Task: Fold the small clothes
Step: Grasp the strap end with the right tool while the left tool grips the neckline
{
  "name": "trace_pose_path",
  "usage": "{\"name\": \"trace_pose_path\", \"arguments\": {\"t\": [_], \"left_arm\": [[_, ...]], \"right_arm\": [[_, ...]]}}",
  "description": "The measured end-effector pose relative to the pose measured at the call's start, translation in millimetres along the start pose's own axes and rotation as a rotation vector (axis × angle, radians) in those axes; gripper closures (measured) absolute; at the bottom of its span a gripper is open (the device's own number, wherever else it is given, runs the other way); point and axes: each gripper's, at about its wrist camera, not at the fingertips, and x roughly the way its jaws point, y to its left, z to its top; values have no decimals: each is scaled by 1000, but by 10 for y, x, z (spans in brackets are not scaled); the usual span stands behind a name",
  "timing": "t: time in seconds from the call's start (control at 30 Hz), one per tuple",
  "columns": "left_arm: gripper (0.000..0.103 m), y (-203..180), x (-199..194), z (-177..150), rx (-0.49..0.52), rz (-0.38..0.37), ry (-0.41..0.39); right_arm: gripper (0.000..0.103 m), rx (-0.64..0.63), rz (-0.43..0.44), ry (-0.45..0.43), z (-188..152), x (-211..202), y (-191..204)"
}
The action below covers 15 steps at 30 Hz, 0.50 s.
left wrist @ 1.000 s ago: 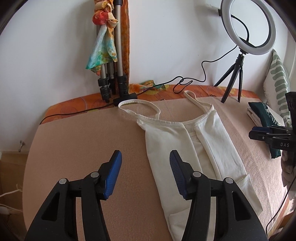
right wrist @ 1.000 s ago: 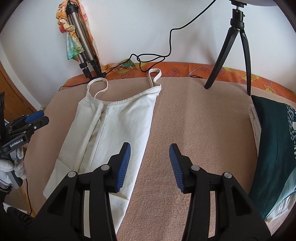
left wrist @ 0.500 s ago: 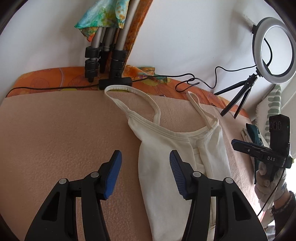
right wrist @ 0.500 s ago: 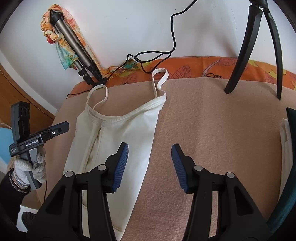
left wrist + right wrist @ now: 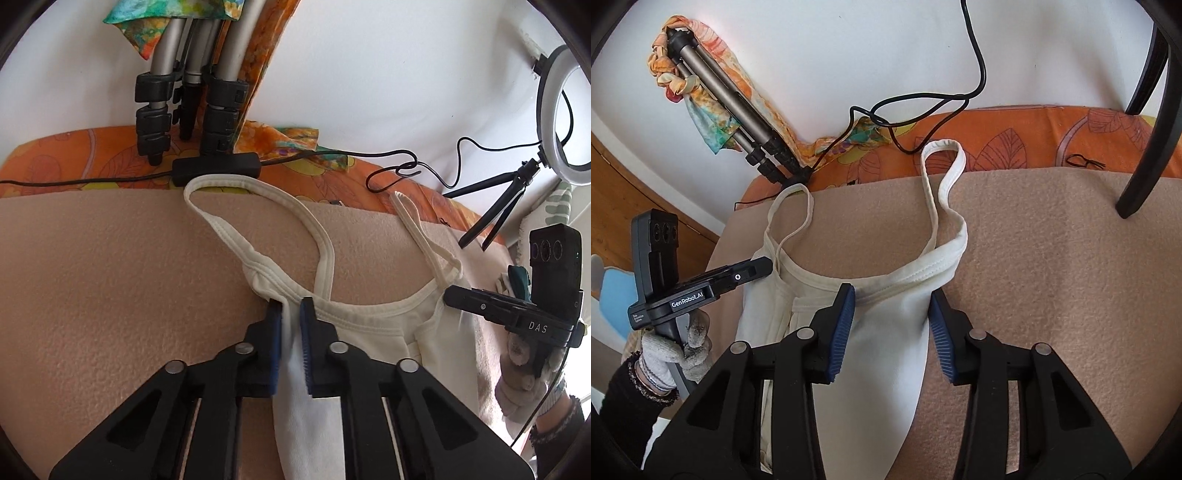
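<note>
A cream strappy top (image 5: 373,325) lies on a tan blanket (image 5: 110,295), straps toward the wall, its sides folded inward. My left gripper (image 5: 290,308) is shut on the top's left upper corner, with cloth pinched between its blue pads. In the right wrist view the top (image 5: 886,332) lies under my right gripper (image 5: 892,295), which is open with its fingers straddling the top's right upper corner below the strap (image 5: 945,184). The left gripper (image 5: 753,267) shows there at the top's far corner. The right gripper (image 5: 452,295) shows at the right in the left wrist view.
A folded tripod (image 5: 184,92) with a colourful scarf leans on the wall behind. A black cable (image 5: 406,170) runs along the orange sheet (image 5: 74,155). A ring light on a small tripod (image 5: 554,110) stands at the back right; its leg (image 5: 1145,147) is near my right gripper.
Both grippers have moved forward to the top's upper edge. The left gripper has shut on the left corner. The right gripper has come down over the right corner and stays open.
</note>
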Motion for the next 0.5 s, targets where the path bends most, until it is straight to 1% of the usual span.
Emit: {"name": "trace_pose_path", "arguments": {"t": [0.03, 0.1, 0.13, 0.27, 0.4, 0.5], "left_arm": [[102, -2, 7, 12, -3, 6, -8], [103, -14, -20, 36, -6, 9, -26], [103, -29, -57, 41, -4, 2, -39], [103, -122, -253, 52, 27, -24, -83], [103, -239, -521, 12, 55, -39, -116], [103, -358, -754, -66, 93, -48, -140]], "right_arm": [[81, 1, -3, 5, 26, 14, 0], [93, 5, -32, 3, 64, 24, 2], [95, 4, -33, -2, 75, 9, 9], [96, -28, -28, -39, 102, -162, 124], [96, -39, -4, -80, 95, -419, 260], [96, -63, -4, -101, 46, -639, 424]]}}
